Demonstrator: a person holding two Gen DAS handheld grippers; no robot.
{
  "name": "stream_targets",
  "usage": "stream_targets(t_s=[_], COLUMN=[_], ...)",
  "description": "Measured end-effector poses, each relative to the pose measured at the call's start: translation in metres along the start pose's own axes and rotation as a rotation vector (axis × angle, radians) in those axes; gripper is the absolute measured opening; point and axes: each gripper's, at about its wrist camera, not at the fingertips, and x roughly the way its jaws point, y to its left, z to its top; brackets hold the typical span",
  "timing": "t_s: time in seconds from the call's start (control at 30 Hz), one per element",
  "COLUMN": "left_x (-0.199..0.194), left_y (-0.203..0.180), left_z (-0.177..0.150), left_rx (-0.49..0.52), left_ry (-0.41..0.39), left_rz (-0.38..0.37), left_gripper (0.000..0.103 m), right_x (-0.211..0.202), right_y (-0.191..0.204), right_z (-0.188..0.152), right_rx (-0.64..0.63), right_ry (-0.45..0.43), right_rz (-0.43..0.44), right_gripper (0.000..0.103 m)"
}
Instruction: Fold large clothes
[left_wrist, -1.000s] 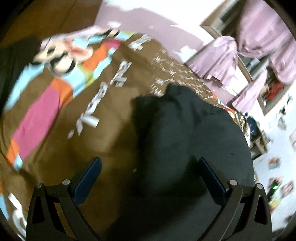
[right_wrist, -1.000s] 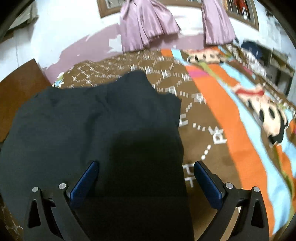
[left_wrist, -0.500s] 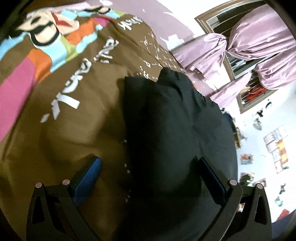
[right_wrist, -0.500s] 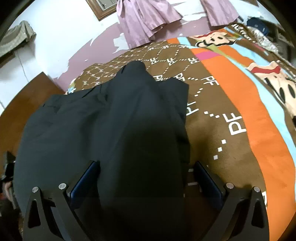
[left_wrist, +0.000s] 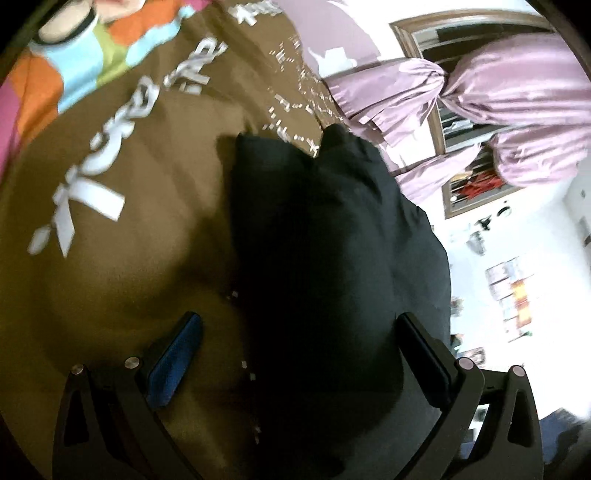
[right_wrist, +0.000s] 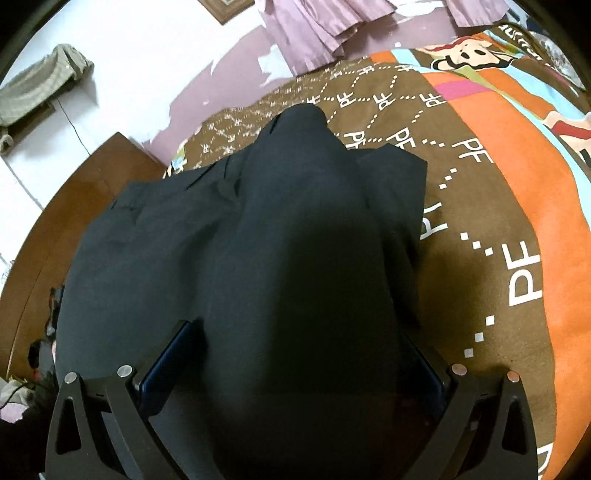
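In the left wrist view, the dark garment (left_wrist: 332, 236) is being seen lying on the patterned brown bedspread (left_wrist: 122, 229), stretching away from the camera toward the purple curtains (left_wrist: 491, 92). The left gripper (left_wrist: 295, 332) is being held spread wide, nothing being pinched; its left finger is being shown over bare bedspread and its right finger over cloth, so the garment's left edge is being straddled between the jaws.

In the right wrist view, the same garment (right_wrist: 280, 258) is being shown running lengthwise straight ahead, its far end rising in a hump near the wall, its right edge lying beside the "PF" lettering. The right gripper (right_wrist: 295, 354) is likewise being held apart, with a raised ridge of cloth lying between the fingers; whether the pads are touching it cannot be told. Since the long axis is being lined up with both grippers, the near end is judged the likeliest hold, with the right one better centred over the cloth.
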Motion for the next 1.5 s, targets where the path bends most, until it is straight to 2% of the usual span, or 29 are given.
stream_targets(t_s=[0.1,0.5,0.57,0.63,0.7,0.83,0.93,1.0,1.2,1.3,1.5], left_x=[-0.004,-0.003,-0.001,0.001,0.003,0.012,0.015,0.019,0.026,0.025,0.034], left_y=[0.006,-0.008,-0.013,-0.019,-0.029,-0.042,-0.052,-0.063,-0.093,-0.103,-0.143], left_z=[0.001,-0.008,-0.01,-0.013,-0.015,-0.023,-0.03,-0.035,-0.061,-0.078,-0.098], left_rx=[0.003,0.081,0.104,0.139,0.184,0.221,0.24,0.271,0.365,0.399,0.477], left_ry=[-0.013,-0.025,-0.03,-0.032,-0.034,-0.043,-0.064,-0.081,-0.151,-0.204,-0.282], left_rz=[-0.031,-0.001,-0.003,-0.01,-0.001,0.049,0.092,0.135,0.286,0.343,0.397], left_gripper=[0.102,0.1,0.094,0.077,0.067,0.054,0.045,0.04,0.027,0.02,0.014], right_x=[0.0,0.001,0.002,0.004,0.004,0.004,0.0,-0.003,-0.013,-0.023,-0.055], right_y=[0.001,0.005,0.006,0.008,0.01,0.014,0.015,0.017,0.03,0.042,0.068], right_z=[-0.001,-0.003,-0.003,-0.003,-0.003,-0.005,-0.008,-0.011,-0.018,-0.02,-0.013], right_rx=[-0.005,-0.015,-0.018,-0.022,-0.026,-0.041,-0.033,-0.022,-0.001,-0.03,-0.106], right_ry=[-0.001,-0.01,-0.01,-0.009,-0.011,-0.02,-0.048,-0.076,-0.146,-0.201,-0.325], right_rz=[-0.007,-0.019,-0.023,-0.031,-0.038,-0.068,-0.077,-0.077,-0.09,-0.091,-0.054], right_gripper=[0.103,0.103,0.103,0.103,0.103,0.1,0.087,0.068,0.034,0.021,0.014])
